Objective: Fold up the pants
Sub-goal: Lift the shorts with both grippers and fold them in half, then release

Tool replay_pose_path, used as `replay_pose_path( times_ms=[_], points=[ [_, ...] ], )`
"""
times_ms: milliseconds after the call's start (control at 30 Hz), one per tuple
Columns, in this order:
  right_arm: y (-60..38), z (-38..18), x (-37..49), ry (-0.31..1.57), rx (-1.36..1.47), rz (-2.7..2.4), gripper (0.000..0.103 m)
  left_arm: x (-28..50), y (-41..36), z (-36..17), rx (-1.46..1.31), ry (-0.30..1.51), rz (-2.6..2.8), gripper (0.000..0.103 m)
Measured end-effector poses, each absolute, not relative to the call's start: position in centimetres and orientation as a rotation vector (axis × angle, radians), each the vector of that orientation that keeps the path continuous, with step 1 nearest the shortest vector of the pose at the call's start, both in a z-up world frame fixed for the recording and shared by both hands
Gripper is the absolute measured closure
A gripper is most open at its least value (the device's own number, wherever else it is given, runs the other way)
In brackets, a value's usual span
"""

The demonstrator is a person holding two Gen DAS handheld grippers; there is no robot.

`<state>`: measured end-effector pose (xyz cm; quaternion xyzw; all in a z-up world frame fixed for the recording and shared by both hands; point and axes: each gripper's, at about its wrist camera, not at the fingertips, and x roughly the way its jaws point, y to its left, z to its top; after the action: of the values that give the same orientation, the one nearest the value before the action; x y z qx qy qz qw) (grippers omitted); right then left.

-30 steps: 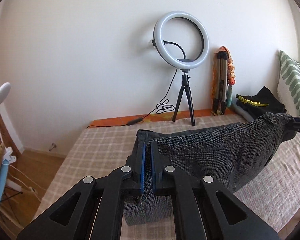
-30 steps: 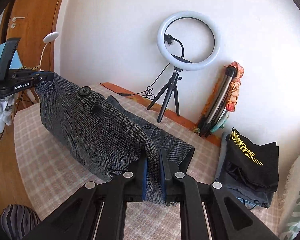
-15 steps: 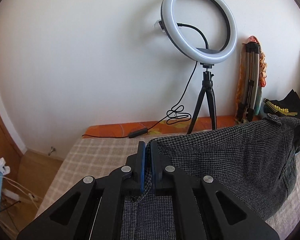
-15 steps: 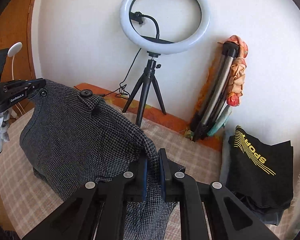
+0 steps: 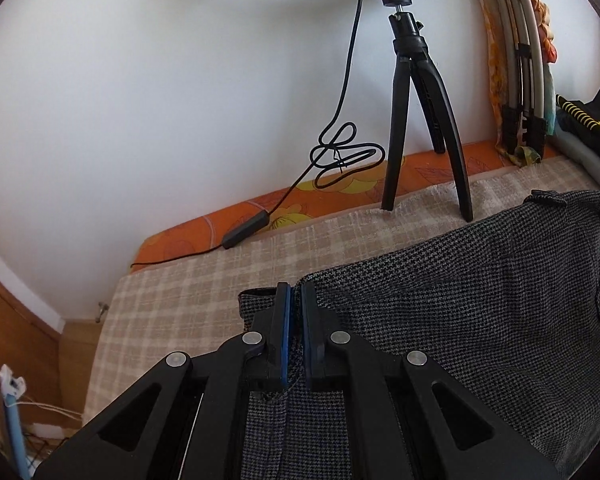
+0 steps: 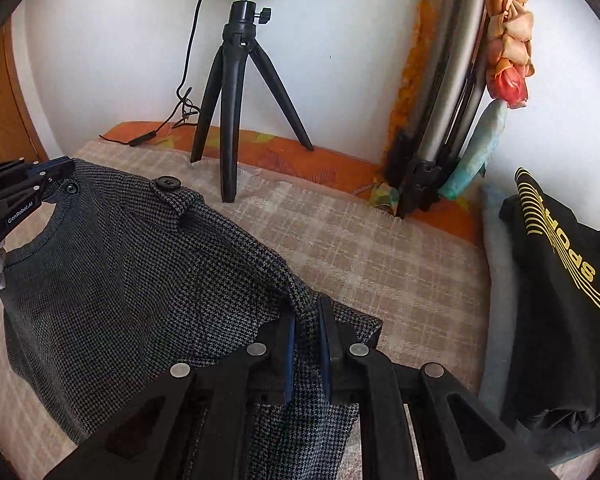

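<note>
The grey houndstooth pants [image 5: 460, 304] hang stretched by the waistband between my two grippers, low over the checked bedspread [image 5: 204, 280]. My left gripper [image 5: 295, 300] is shut on one end of the waistband. My right gripper [image 6: 306, 320] is shut on the other end of the pants [image 6: 140, 280]. In the right wrist view the left gripper [image 6: 56, 172] shows at the far left, next to a black button [image 6: 168, 183]. The lower part of the pants is hidden under my fingers.
A ring light on a black tripod [image 5: 416, 92] stands at the far edge of the bed, its cable [image 5: 340, 156] trailing left. A folded stand [image 6: 444, 112] leans on the wall. A black garment with yellow lettering [image 6: 564, 280] lies at the right.
Both grippers have moved forward and down toward the far wall with the pants. The tripod looms larger and the ring light is mostly out of frame.
</note>
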<state>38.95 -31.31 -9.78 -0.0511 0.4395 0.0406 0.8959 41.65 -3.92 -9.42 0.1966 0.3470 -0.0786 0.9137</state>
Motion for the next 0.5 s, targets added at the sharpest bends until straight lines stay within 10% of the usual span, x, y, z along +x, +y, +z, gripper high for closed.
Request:
replay_pose_path(
  times_ms=[267, 500],
  points=[
    [-31.1, -9.7, 40.0, 0.935, -0.127, 0.043, 0.093, 42.3, -1.8, -6.7, 0.341, 0.691, -0.077, 0.071],
    [-32.8, -7.7, 37.2, 0.885, -0.070, -0.012, 0.032, 37.7, 4.3, -4.4, 0.251, 0.683, -0.088, 0.055]
  ],
)
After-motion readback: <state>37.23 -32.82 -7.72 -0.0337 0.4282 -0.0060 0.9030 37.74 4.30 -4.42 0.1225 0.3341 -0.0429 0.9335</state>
